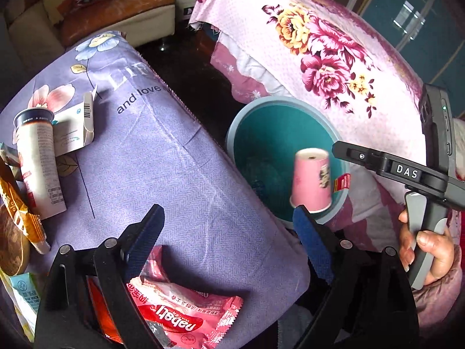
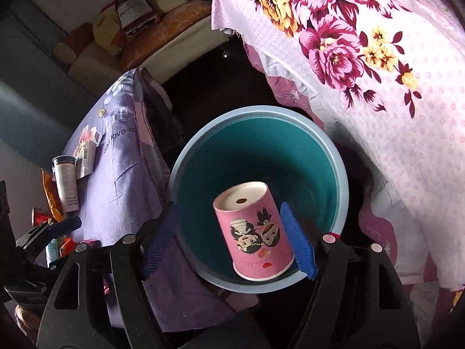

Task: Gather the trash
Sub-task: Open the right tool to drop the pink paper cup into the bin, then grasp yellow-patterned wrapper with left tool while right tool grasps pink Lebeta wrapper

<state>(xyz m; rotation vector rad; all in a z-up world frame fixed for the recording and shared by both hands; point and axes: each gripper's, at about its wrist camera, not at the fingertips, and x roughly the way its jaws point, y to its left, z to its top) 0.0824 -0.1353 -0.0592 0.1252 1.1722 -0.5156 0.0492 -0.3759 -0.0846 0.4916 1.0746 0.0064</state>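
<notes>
A pink paper cup (image 2: 255, 232) with a cartoon couple hangs upside down over the mouth of the teal bin (image 2: 290, 157), free between the wide-apart fingers of my right gripper (image 2: 229, 244), which is open. The same cup (image 1: 312, 180) shows blurred over the bin (image 1: 261, 145) in the left wrist view, beside the right gripper's black body (image 1: 407, 171). My left gripper (image 1: 229, 241) is open and empty above the purple cloth-covered table (image 1: 174, 174). A pink nabati wrapper (image 1: 186, 314) lies under its left finger.
On the table's left lie a white tube (image 1: 37, 168), a small white carton (image 1: 78, 125), an orange snack wrapper (image 1: 20, 212) and other packets. A floral pink cloth (image 1: 319, 52) covers furniture behind the bin. A sofa (image 1: 116, 5) stands at the back.
</notes>
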